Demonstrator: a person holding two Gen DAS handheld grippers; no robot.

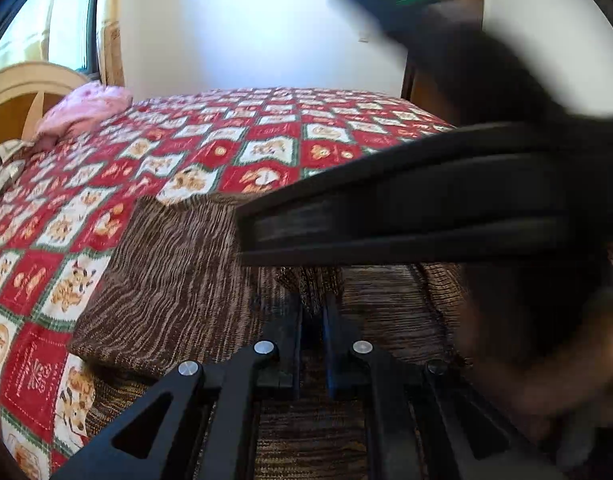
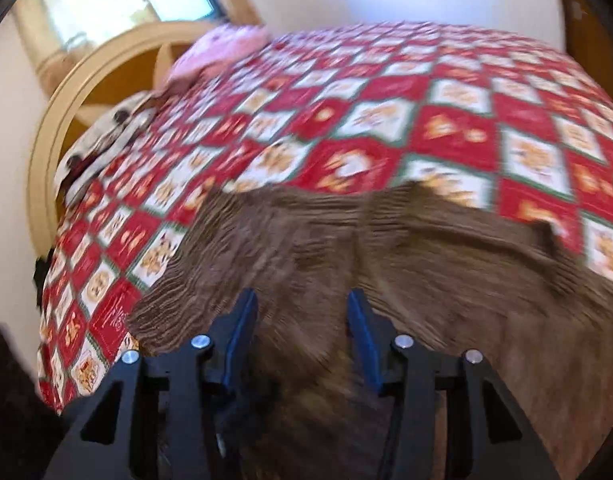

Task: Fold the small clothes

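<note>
One brown ribbed knit garment (image 1: 174, 280) lies spread on the near part of the bed, its cloth filling the foreground of both wrist views; one edge shows folded over on the left side in the left wrist view. Left tongs (image 1: 312, 312) nearly closed, a bunched fold of the knit pinched between the pads. Right tongs (image 2: 302, 320) stand partly open above the garment (image 2: 426, 264), nothing between the blue pads (image 2: 242, 320); that view is smeared. In the left wrist view the right tongs (image 1: 406, 220) cross the frame as a dark blurred bar over the cloth.

Bed covered by a red, white and green patchwork quilt (image 1: 234, 148) with small printed figures in the squares. Pink bundle (image 1: 86, 112) near the head end; beside it a pale cloth with dark spots (image 1: 2, 168). Curved cream and wood headboard (image 1: 22, 92) behind.

Room: white wall (image 1: 266, 32), bright window (image 1: 66, 20) at far left, dark wood door or cabinet (image 1: 450, 12) at far right
</note>
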